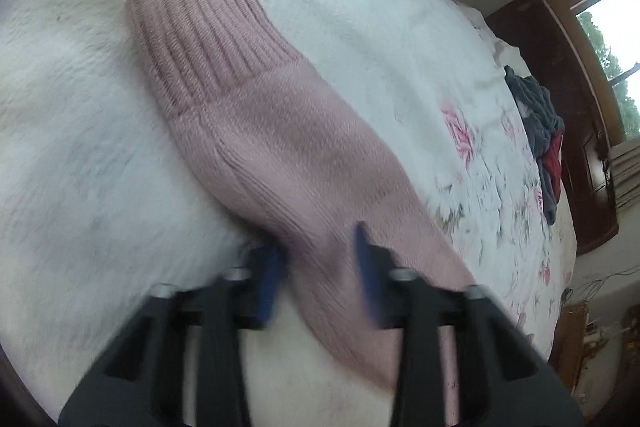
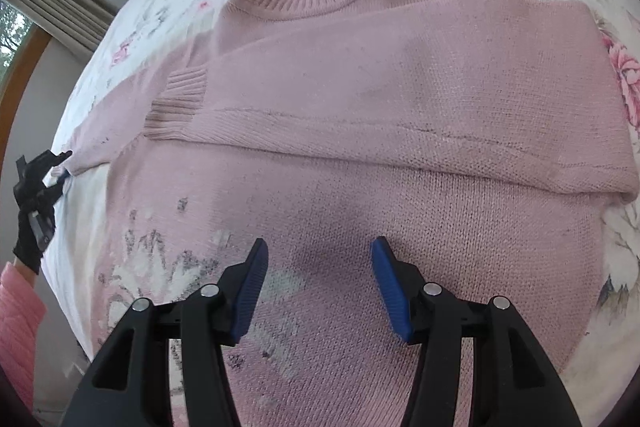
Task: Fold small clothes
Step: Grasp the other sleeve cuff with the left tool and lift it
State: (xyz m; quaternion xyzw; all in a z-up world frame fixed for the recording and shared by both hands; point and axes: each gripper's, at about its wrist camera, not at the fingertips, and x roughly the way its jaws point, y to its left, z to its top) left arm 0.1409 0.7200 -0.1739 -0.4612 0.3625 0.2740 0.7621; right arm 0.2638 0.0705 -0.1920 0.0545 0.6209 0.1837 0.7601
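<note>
on bed: pink knit sweater (image 2: 400, 99) lying flat on the floral bedspread (image 2: 624, 75), collar pointing away from the right wrist camera
sweater count: one; one sleeve (image 2: 360, 83) lying folded across the chest, cuff (image 2: 176, 103) resting on the body
other sleeve: stretching out sideways over white spread (image 1: 80, 147), ribbed cuff (image 1: 200, 39) at the far end in the left view
left gripper (image 1: 320, 267): blue fingers (image 1: 268, 279) sitting apart, straddling the sleeve fabric; frame blurring, cannot tell if it is gripping
left gripper from right view: small at the left edge (image 2: 60, 167), tips touching the sleeve end, gloved hand (image 2: 32, 227) and pink cuff of the person showing
right gripper (image 2: 318, 267): hovering wide apart over the lower body of the sweater, holding nothing
containers: not seeing any
clothes pile (image 1: 540, 139): one heap of grey and red items lying near the far bed edge
open room: bare spread showing left of the sleeve and beyond the collar
edges: sweater's right side lying near the bed's right edge
</note>
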